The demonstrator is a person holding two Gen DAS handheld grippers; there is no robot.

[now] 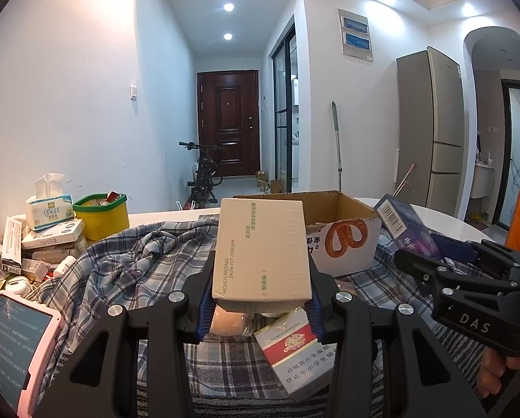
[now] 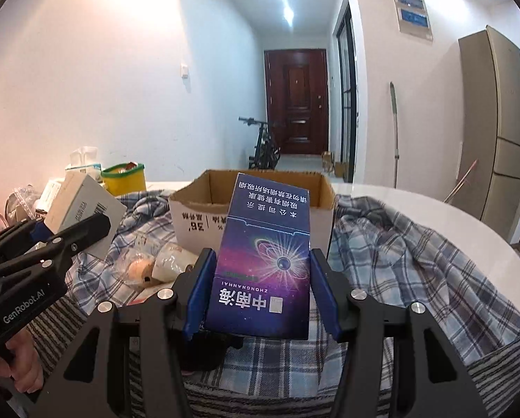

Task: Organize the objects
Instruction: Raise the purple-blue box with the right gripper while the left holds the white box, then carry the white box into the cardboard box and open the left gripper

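Observation:
My left gripper [image 1: 260,308] is shut on a cream skin-cream box [image 1: 261,250] and holds it above the plaid cloth [image 1: 131,264], just in front of an open cardboard box [image 1: 343,240]. My right gripper [image 2: 261,299] is shut on a purple cigarette carton [image 2: 263,264], held up in front of the same cardboard box [image 2: 197,216]. The right gripper and its carton [image 1: 404,226] show at the right of the left wrist view; the left gripper's cream box [image 2: 82,209] shows at the left of the right wrist view.
A red-and-white cigarette carton [image 1: 295,355] and a wrapped bun [image 2: 139,268] lie on the cloth. A yellow tub [image 1: 101,216], tissue pack [image 1: 49,209], stacked small boxes [image 1: 51,240] and a pink tablet [image 1: 14,348] crowd the left. The white round table [image 2: 434,205] extends right.

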